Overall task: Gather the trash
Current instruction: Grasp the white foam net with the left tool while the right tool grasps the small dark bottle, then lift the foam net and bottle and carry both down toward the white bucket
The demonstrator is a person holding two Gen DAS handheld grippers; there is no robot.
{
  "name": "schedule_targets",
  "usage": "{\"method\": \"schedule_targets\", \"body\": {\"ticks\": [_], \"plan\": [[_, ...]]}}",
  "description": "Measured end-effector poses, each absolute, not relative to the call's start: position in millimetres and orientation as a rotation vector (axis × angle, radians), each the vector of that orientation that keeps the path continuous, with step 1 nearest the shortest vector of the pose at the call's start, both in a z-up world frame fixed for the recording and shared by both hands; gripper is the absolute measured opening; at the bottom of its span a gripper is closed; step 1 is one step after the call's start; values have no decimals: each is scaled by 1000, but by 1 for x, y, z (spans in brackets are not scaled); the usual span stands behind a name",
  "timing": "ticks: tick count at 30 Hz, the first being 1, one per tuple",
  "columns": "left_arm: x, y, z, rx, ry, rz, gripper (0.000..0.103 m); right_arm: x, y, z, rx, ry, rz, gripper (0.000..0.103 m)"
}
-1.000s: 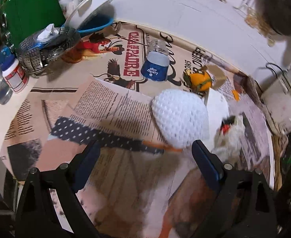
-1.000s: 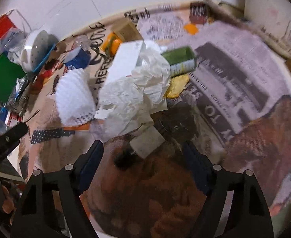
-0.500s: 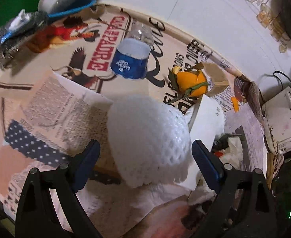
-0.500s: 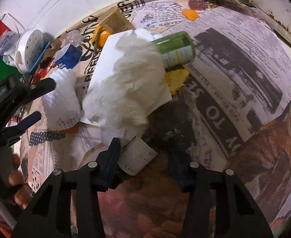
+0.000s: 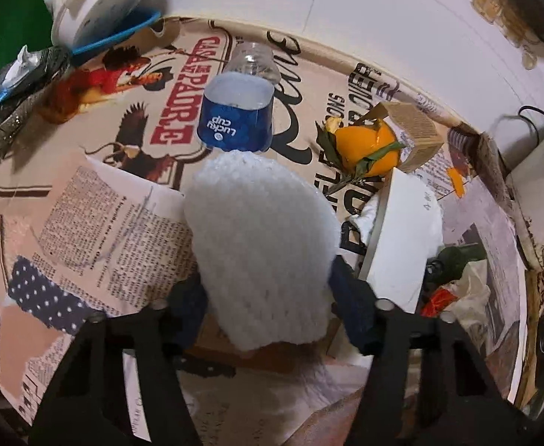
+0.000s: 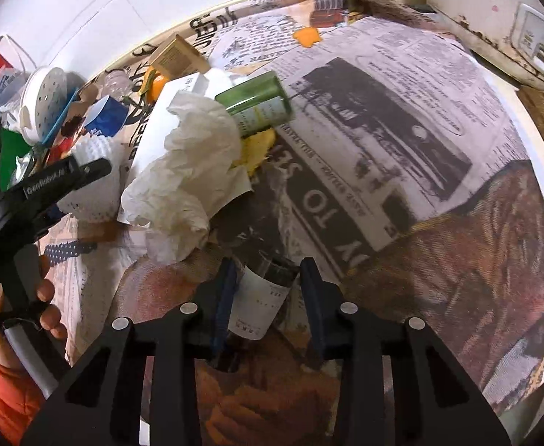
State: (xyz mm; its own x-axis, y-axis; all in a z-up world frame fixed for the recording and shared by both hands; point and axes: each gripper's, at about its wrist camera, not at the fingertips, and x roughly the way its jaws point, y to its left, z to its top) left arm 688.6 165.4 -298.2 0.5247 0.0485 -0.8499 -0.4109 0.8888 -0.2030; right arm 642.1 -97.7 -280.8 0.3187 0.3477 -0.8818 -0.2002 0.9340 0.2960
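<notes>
The newspaper-covered table point(image 6: 401, 141) gives you open room to the right. Crumpled tissue point(image 6: 194, 171) hides much of the white box point(image 5: 401, 238) beneath. Your left gripper point(image 5: 268, 293) pinches the white foam fruit net point(image 5: 264, 245). Your right gripper point(image 6: 268, 297) brackets a small dark bottle point(image 6: 260, 297); contact on its right side is unclear.
</notes>
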Motion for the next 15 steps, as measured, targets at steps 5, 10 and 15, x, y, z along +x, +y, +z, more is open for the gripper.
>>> {"method": "schedule_targets", "body": {"ticks": [5,10,15], "plan": [[672,174,-282,-358,960,258,42,633,-105,-267,184,1157,338,29],[645,186,-258,-303,923,226,37,619,-105,-248,190,1084,276,28],[612,193,-229,-264,871,174,36,602,-97,-240,201,1032,218,28]]}}
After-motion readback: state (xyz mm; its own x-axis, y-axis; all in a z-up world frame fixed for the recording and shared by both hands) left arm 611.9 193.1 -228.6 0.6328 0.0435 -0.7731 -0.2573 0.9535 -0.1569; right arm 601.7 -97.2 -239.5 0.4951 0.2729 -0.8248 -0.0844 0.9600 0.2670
